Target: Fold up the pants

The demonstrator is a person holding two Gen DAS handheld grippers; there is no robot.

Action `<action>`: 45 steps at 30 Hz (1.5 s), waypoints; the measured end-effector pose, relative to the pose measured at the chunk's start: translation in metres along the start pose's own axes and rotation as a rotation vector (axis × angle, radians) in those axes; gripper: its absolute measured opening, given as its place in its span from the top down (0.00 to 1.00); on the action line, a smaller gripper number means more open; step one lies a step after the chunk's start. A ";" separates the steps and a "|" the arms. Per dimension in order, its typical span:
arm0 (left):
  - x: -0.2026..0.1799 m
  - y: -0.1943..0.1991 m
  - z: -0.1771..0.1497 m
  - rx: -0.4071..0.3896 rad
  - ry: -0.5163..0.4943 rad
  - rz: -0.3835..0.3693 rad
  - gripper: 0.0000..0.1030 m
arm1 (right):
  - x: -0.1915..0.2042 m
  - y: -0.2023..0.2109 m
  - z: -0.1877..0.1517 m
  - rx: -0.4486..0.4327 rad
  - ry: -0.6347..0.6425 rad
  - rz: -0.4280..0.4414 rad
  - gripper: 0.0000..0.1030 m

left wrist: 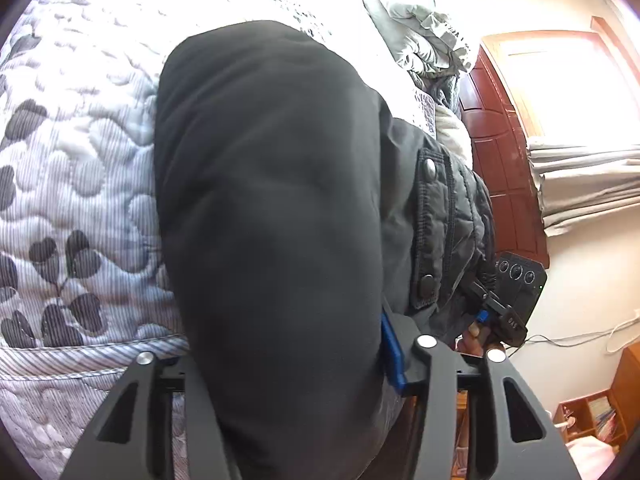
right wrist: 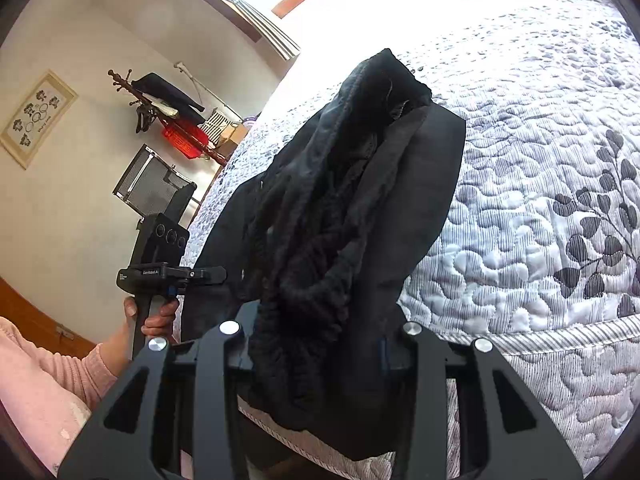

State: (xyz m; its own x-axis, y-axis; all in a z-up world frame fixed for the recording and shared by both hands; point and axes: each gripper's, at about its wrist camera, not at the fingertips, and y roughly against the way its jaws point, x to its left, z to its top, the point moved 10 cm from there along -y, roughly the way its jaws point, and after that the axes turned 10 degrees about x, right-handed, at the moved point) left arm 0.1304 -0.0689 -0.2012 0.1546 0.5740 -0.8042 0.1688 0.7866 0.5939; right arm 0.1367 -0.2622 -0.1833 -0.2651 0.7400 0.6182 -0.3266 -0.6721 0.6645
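Note:
The black pants hang in front of the left wrist camera, held above a quilted bed. My left gripper is shut on the pants' fabric; its fingertips are hidden by cloth apart from one blue pad. In the right wrist view the pants drape from my right gripper, which is shut on the bunched waistband. The left gripper shows at the left of that view, gripping the pants' edge. The right gripper's body shows at the right of the left view.
The bed's grey leaf-patterned quilt lies below and beyond the pants. Grey pillows sit at the bed's far end. A wooden door, curtain, coat rack and a wooden shelf stand around the room.

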 end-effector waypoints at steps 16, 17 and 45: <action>-0.012 0.063 0.073 -0.170 -0.087 0.017 0.57 | 0.008 -0.019 0.095 -0.066 0.076 0.049 0.63; -0.007 0.066 0.082 -0.179 -0.082 0.024 0.56 | 0.005 -0.027 0.103 -0.056 0.070 0.053 0.63; 0.076 0.136 0.070 -0.419 -0.017 0.527 0.04 | -0.093 0.002 0.057 -0.109 -0.245 -0.143 0.24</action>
State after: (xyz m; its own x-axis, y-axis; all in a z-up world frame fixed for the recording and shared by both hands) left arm 0.2338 0.0663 -0.1799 0.1290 0.9042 -0.4071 -0.3249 0.4264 0.8442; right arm 0.2120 -0.3338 -0.2157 0.0133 0.7896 0.6135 -0.4441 -0.5450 0.7111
